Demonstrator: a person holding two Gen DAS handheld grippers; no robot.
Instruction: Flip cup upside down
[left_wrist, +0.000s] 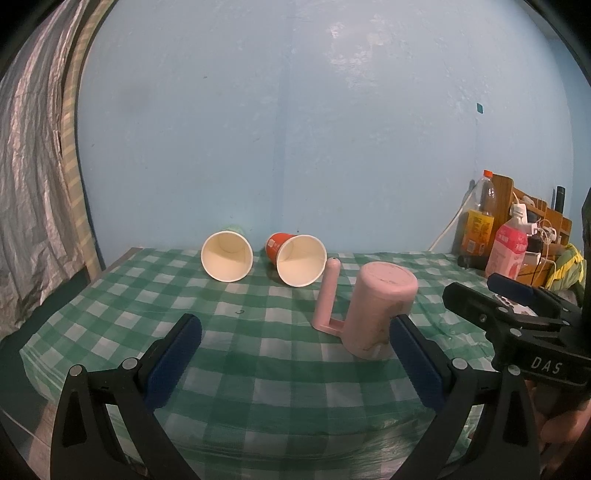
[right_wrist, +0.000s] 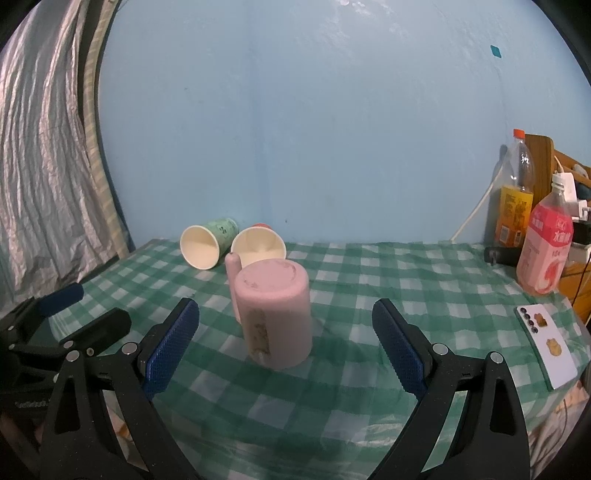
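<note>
Pink cup (right_wrist: 273, 314) stood inverted (handle intact); both spread grippers, right gripper (right_wrist: 286, 347) nearest, risked toppling it.

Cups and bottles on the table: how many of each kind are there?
Pink mug: 1
Paper cups: 2, one green, one orange
Bottles: 2, one yellow-labelled, one pink
Phone: 1
Total: 6
</note>
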